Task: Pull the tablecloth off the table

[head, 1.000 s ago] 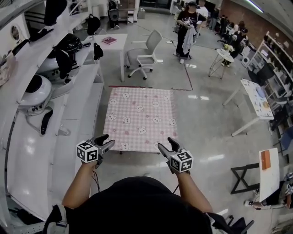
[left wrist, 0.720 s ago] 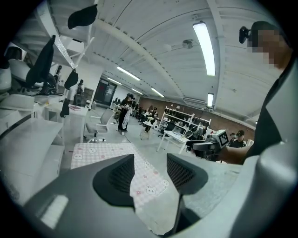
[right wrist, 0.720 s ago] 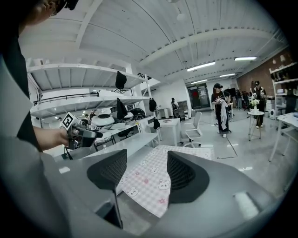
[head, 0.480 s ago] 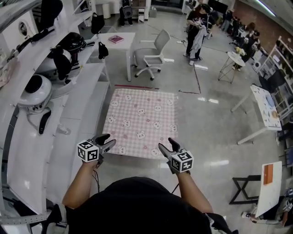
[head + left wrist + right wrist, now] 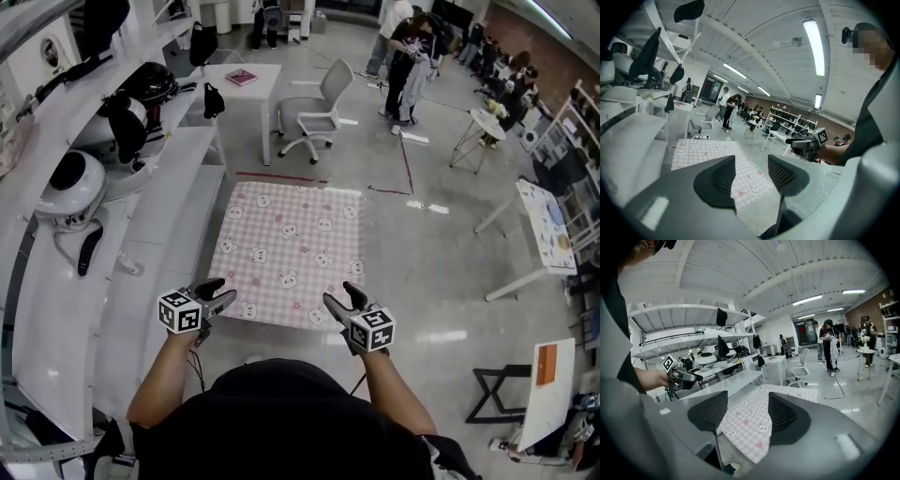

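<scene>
The pink checked tablecloth (image 5: 291,251) lies spread flat, hiding the counter beneath it. The left hand-held gripper (image 5: 217,291) and right hand-held gripper (image 5: 341,296) hover at its near corners, jaws wide apart, gripping nothing.

Table wholly hidden under the tablecloth (image 5: 289,251); far-off people (image 5: 410,58) too small for detail.

Glossy grey floor (image 5: 431,272) runs past white shelving (image 5: 66,309) on the left to a white desk (image 5: 262,89) and grey office chair (image 5: 314,117).
</scene>
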